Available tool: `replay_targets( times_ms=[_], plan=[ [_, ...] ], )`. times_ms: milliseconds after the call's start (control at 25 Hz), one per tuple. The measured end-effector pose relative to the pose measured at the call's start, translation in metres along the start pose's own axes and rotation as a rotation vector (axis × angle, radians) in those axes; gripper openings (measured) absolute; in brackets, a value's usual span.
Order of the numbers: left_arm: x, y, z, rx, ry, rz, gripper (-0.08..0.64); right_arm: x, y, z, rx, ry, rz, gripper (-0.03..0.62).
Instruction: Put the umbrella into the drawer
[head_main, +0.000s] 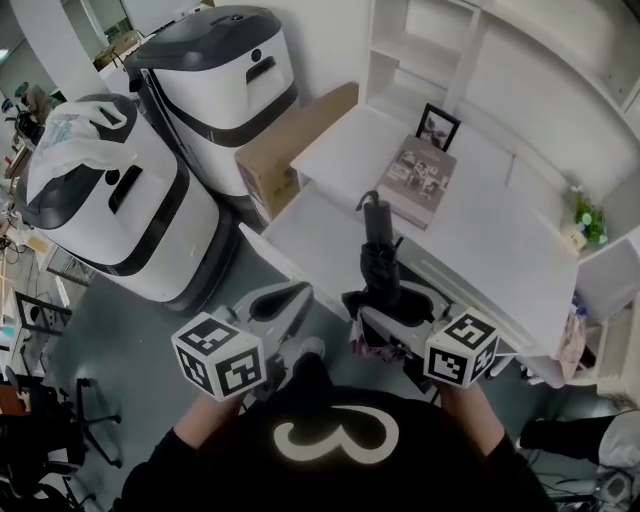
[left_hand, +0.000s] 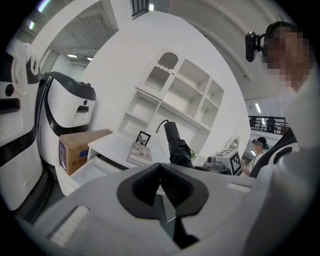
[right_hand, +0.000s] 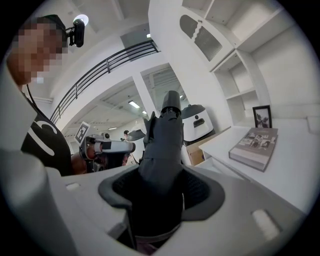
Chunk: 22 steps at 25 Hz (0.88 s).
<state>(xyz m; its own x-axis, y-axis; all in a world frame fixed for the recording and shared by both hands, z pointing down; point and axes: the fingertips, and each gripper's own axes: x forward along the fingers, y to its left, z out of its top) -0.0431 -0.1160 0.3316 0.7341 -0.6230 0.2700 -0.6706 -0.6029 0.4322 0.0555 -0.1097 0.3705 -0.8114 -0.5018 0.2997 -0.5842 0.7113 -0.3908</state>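
currently the carrying step is in hand: the fingers of the right gripper (right_hand: 160, 191) are clamped round the folded black umbrella (head_main: 380, 262), which stands nearly upright at the front edge of the white tabletop (head_main: 490, 240), just beside the drawer (head_main: 305, 228) that appears pulled out. the left gripper (left_hand: 161, 172) hangs empty near that drawer with its fingers pressed together. next, i judge, the umbrella must be tipped flat, lined up along the drawer so both ends clear the walls, and lowered in before the fingers let go.

Book (head_main: 418, 182) on desk (head_main: 500, 245), pic frame (head_main: 437, 127) behind
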Motion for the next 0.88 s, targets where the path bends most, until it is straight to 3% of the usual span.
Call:
replay_targets(
  times_ms=[440,880],
  plan=[
    [0.036,0.107,0.034,-0.038,0.069,-0.033,0.008,0.093,-0.054,0.02,0.007,0.088,-0.085,0.24],
    [0.066,0.186,0.016,-0.105,0.154,-0.024,0.008,0.169,-0.125,-0.033,-0.018,0.352,-0.171,0.239]
  ],
)
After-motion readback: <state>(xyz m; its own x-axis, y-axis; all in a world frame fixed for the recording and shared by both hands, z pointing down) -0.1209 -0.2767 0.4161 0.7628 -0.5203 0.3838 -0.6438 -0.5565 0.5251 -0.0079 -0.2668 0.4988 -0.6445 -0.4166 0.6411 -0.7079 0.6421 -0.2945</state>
